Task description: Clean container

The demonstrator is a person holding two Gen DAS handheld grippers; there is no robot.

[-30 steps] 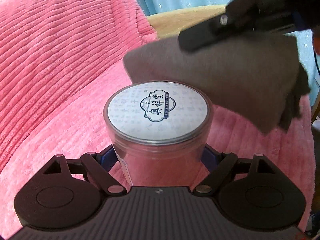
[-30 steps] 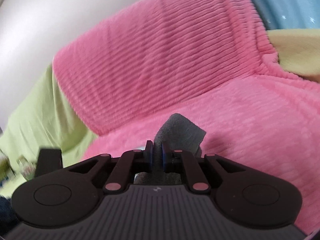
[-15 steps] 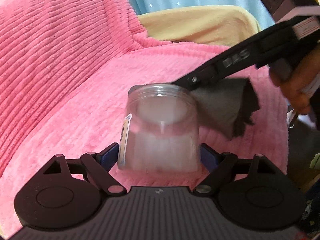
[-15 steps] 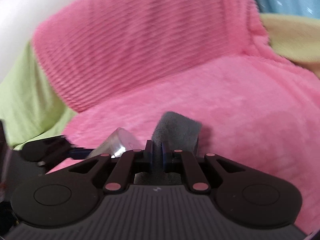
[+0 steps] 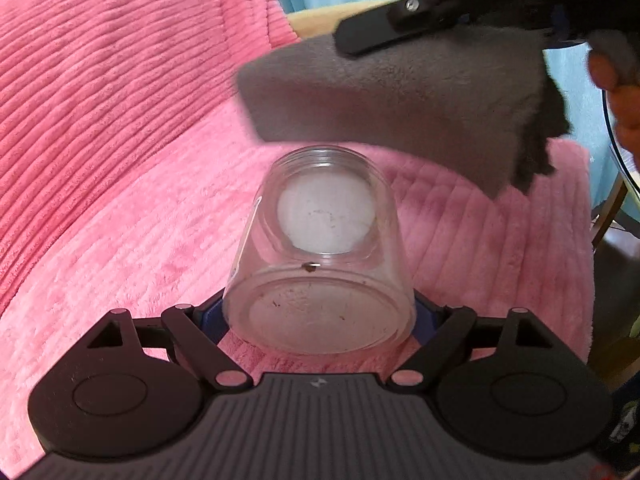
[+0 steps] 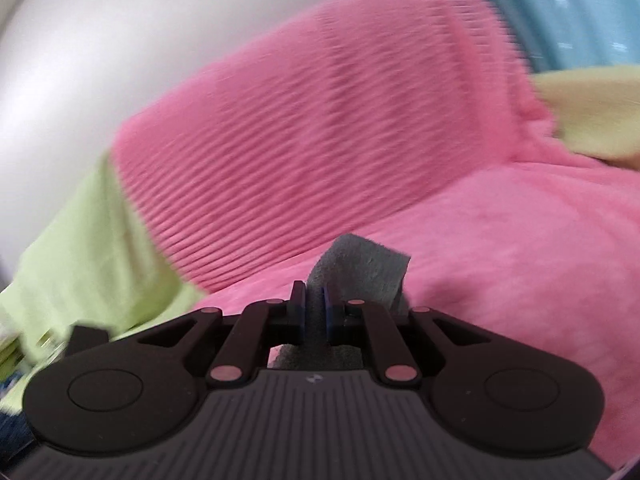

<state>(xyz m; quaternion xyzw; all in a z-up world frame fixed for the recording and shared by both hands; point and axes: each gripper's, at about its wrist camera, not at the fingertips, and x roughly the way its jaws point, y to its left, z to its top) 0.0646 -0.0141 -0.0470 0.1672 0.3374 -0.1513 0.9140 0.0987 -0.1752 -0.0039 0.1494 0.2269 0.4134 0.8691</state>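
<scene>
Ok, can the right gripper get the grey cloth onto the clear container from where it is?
Probably yes. The right gripper grips the grey cloth, which hangs just beyond the clear container held by the left gripper; nothing lies between them.

We lose the left tongs' [image 5: 320, 316] pads behind the clear container [image 5: 320, 272]. The grey cloth [image 5: 400, 92] covers part of the right tongs [image 6: 314, 312], and a hand [image 5: 616, 80] runs off the frame's right edge. The right wrist view smears the pink blanket [image 6: 320, 140].
</scene>
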